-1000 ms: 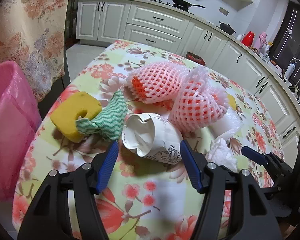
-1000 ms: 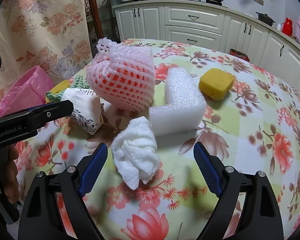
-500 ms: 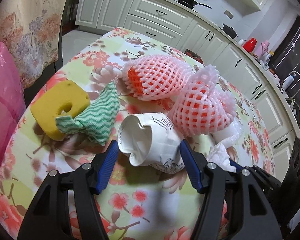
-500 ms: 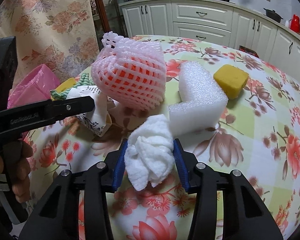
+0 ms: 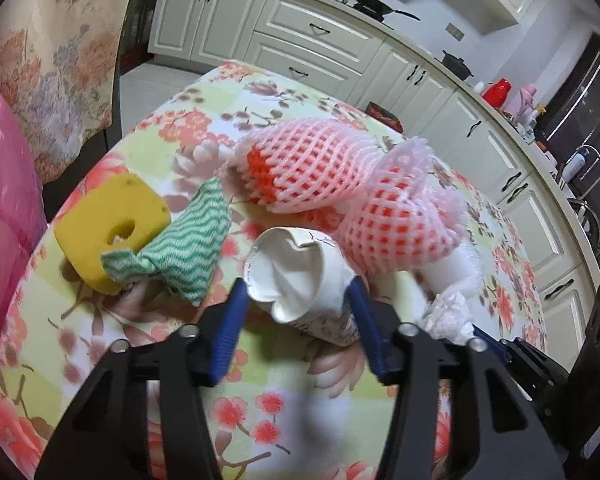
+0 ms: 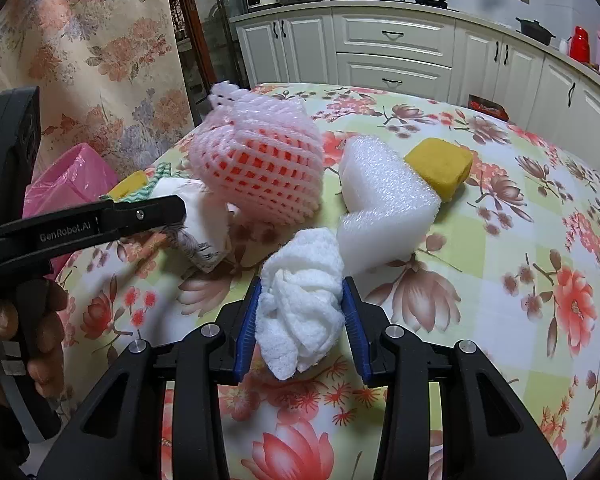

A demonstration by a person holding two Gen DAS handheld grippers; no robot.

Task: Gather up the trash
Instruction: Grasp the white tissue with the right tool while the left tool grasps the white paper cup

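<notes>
1. Trash lies heaped near the middle of the flowered surface: a crumpled paper cup, a white tissue wad, two pink foam nets, a white foam block, a green wavy cloth and two yellow sponges
2. The left gripper has its blue jaws on either side of the paper cup, which lies on its side with its dented mouth toward the camera; the jaws are closing and appear to press its walls, though motion blur makes the contact hard to confirm
3. The right gripper holds the tissue wad between narrow jaws that are closing, both pads squeezing its sides
4. The holed yellow sponge sits toward the left edge of the surface, touching the green cloth
5. The other yellow sponge rests just behind the foam block, farther toward the far edge
6. A pink bin bag stands beyond the left edge of the surface
7. A hand grips the left gripper's handle in the right wrist view
</notes>
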